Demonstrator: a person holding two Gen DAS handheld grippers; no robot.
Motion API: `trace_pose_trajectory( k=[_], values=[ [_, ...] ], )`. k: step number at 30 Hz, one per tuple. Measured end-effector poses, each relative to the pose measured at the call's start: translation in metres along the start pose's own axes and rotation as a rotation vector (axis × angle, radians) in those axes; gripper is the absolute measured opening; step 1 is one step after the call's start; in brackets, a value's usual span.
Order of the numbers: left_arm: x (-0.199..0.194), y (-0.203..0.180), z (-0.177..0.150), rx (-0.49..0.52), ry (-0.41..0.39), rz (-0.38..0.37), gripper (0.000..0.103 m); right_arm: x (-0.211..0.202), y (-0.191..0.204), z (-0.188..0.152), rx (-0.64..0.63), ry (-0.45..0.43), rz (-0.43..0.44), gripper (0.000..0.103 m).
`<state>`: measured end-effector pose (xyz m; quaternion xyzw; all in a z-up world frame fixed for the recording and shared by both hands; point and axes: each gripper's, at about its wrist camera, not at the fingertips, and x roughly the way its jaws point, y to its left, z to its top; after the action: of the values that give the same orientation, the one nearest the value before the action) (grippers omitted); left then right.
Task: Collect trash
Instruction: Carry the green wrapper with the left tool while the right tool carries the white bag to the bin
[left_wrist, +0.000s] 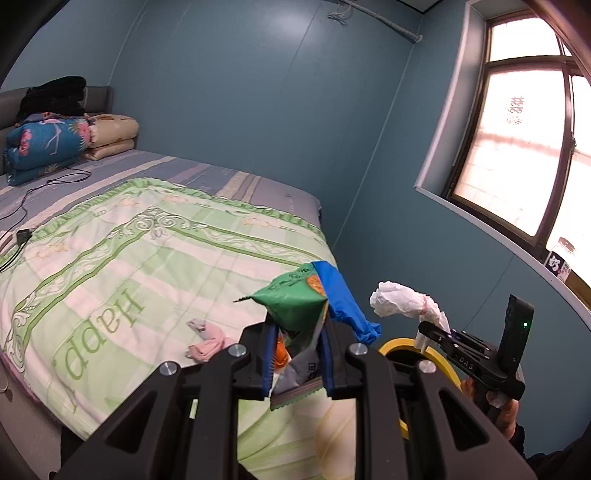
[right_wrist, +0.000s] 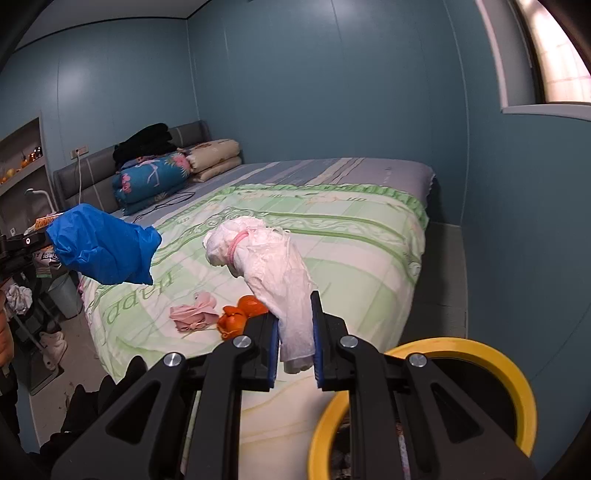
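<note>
My left gripper (left_wrist: 295, 354) is shut on a bundle of trash: a green snack wrapper (left_wrist: 295, 302) with a blue plastic bag (left_wrist: 347, 306) draped over its right side. That blue plastic bag (right_wrist: 103, 245) also shows at the left of the right wrist view. My right gripper (right_wrist: 295, 343) is shut on a crumpled white tissue wad (right_wrist: 266, 266) ringed by a pink hair tie (right_wrist: 238, 243). The same tissue wad (left_wrist: 402, 301) and right gripper (left_wrist: 424, 332) appear at the right of the left wrist view. Orange peel (right_wrist: 240, 314) lies on the quilt, beside a pink cloth (right_wrist: 194, 314).
A yellow-rimmed bin (right_wrist: 480, 354) sits low at the right, just under the right gripper; its yellow rim (left_wrist: 400, 345) shows behind the left one. The bed's green quilt (left_wrist: 147, 266) fills the middle, with folded bedding (left_wrist: 48, 144) at the headboard. A window (left_wrist: 517, 147) is on the right wall.
</note>
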<state>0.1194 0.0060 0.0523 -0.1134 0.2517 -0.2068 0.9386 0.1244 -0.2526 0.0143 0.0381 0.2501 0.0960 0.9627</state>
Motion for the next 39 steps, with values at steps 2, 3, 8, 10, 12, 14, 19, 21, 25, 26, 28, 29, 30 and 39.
trace_pose_trajectory(
  k=[2, 3, 8, 10, 12, 14, 19, 21, 25, 26, 28, 29, 30, 39],
  values=[
    [0.004, -0.006, 0.001, 0.008, 0.004, -0.013, 0.018, -0.006, -0.006, 0.000, 0.007, -0.007, -0.012, 0.014],
    [0.007, -0.011, 0.002, 0.014, 0.007, -0.021, 0.018, -0.010, -0.010, 0.000, 0.011, -0.013, -0.021, 0.014],
    [0.018, -0.027, 0.002, 0.038, 0.020, -0.056, 0.018, -0.024, -0.024, 0.000, 0.024, -0.030, -0.056, 0.014],
    [0.025, -0.036, 0.002, 0.050, 0.030, -0.074, 0.018, -0.030, -0.030, 0.000, 0.033, -0.036, -0.077, 0.014],
    [0.031, -0.044, 0.001, 0.061, 0.041, -0.093, 0.018, -0.036, -0.037, -0.001, 0.044, -0.042, -0.095, 0.014],
    [0.039, -0.054, 0.000, 0.080, 0.054, -0.116, 0.018, -0.042, -0.045, -0.001, 0.056, -0.049, -0.115, 0.014],
    [0.060, -0.076, -0.005, 0.113, 0.098, -0.160, 0.018, -0.058, -0.062, -0.004, 0.078, -0.063, -0.178, 0.014],
    [0.068, -0.084, -0.007, 0.122, 0.112, -0.182, 0.018, -0.064, -0.070, -0.006, 0.094, -0.065, -0.201, 0.014],
    [0.085, -0.102, -0.012, 0.143, 0.139, -0.219, 0.018, -0.070, -0.087, -0.011, 0.125, -0.058, -0.235, 0.014],
    [0.088, -0.106, -0.014, 0.149, 0.145, -0.226, 0.018, -0.072, -0.091, -0.012, 0.132, -0.055, -0.246, 0.014],
    [0.096, -0.116, -0.018, 0.160, 0.159, -0.248, 0.018, -0.073, -0.098, -0.015, 0.144, -0.051, -0.265, 0.014],
    [0.100, -0.119, -0.020, 0.165, 0.165, -0.256, 0.018, -0.072, -0.100, -0.016, 0.150, -0.052, -0.274, 0.014],
    [0.103, -0.124, -0.022, 0.172, 0.173, -0.264, 0.018, -0.073, -0.103, -0.018, 0.157, -0.053, -0.285, 0.014],
    [0.135, -0.156, -0.048, 0.213, 0.256, -0.325, 0.018, -0.073, -0.121, -0.030, 0.212, -0.039, -0.319, 0.014]
  ],
)
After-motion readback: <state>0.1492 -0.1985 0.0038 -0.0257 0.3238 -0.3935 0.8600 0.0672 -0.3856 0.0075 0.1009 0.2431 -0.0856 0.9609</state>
